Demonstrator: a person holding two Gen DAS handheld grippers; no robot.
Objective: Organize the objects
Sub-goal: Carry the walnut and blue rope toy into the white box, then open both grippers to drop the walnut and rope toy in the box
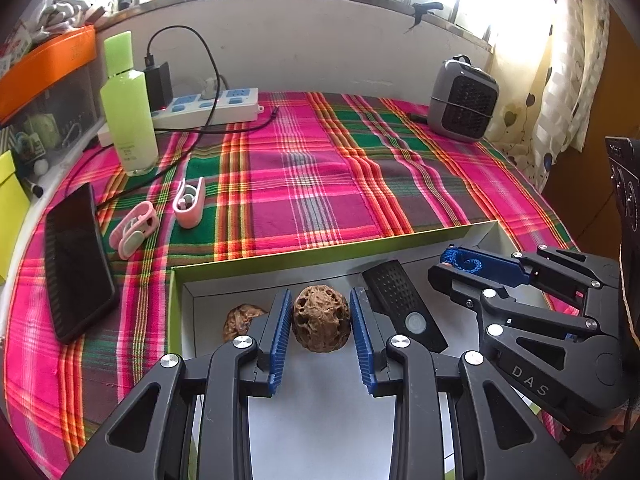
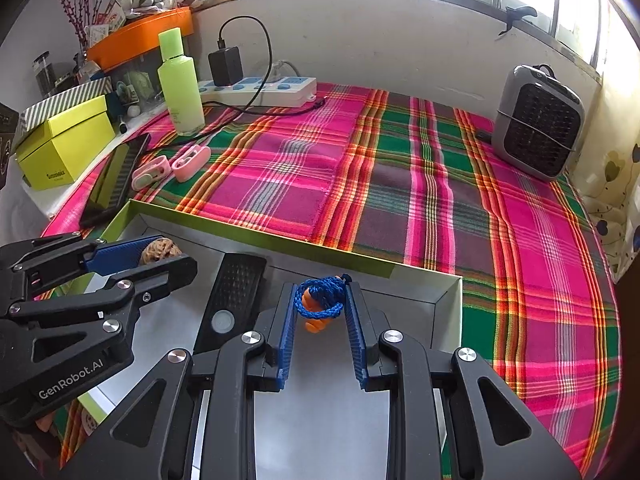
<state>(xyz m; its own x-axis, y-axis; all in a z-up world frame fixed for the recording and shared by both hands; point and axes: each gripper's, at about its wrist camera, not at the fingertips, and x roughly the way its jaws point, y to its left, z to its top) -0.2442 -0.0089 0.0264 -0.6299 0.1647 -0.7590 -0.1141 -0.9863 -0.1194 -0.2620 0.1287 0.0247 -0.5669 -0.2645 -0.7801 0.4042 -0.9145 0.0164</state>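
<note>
The left gripper [image 1: 319,322] pinches a wrinkled brown walnut [image 1: 321,317] between its blue ribbed fingers [image 1: 280,336] over the white floor of a shallow green-rimmed box [image 1: 320,254], while the right gripper [image 2: 320,312] clamps a small orange item wound in blue cord [image 2: 319,299] above the same box. A second walnut [image 1: 240,320] and a black remote-like device [image 1: 404,306] lie inside the box, which sits on a bench draped in pink-and-green plaid cloth [image 2: 360,184]. Beyond stand a green bottle [image 1: 128,104], a white power strip [image 1: 208,106], a dark phone [image 1: 78,264], two pink cases [image 1: 160,216] and a grey fan [image 2: 538,124].
</note>
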